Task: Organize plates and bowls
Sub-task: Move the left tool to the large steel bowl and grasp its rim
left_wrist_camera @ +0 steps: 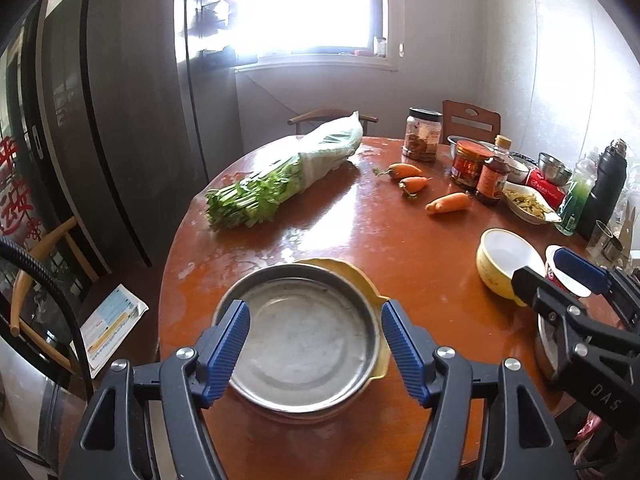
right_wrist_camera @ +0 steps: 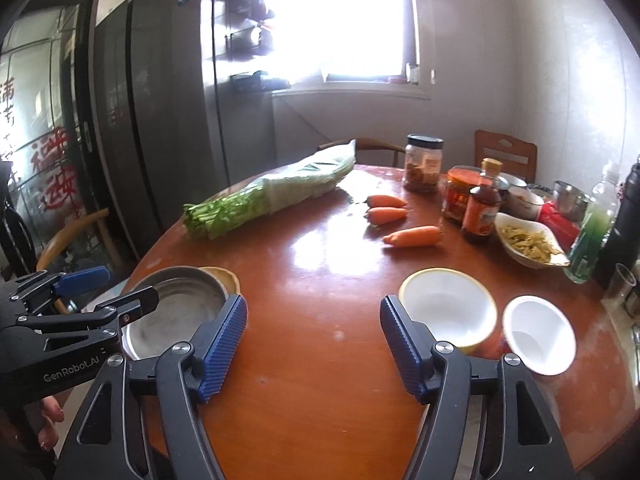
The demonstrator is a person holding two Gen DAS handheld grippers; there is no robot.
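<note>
Left wrist view shows my left hand-held gripper released, its blue pads standing either side of the metal pan at lower centre without pressing on it. That pan sits nested on a yellow plate, whose rim peeks out behind and to the right, both on the bench. I judge the pan stiff, light and rather slick: thin steel with a low upright wall. The wall is the place to take it, one pad inside and one outside, since a flat pinch across the whole width would likely slide off.

From the right wrist view, my right hand-held gripper is also released with nothing between its pads, only bare wood. Just right of it, in the lower right of the frame, stand the yellow bowl and, just beside it, the small white bowl; I cannot tell whether they touch. Both look like glazed ceramic, so heavier than the pan, rigid, smooth and liable to chip if knocked together. I would grip each by its rim, one pad inside, and set it down gently. The white one looks small enough to nest inside the yellow, though that is my guess. Carrots and jars farther back lie well apart.
</note>
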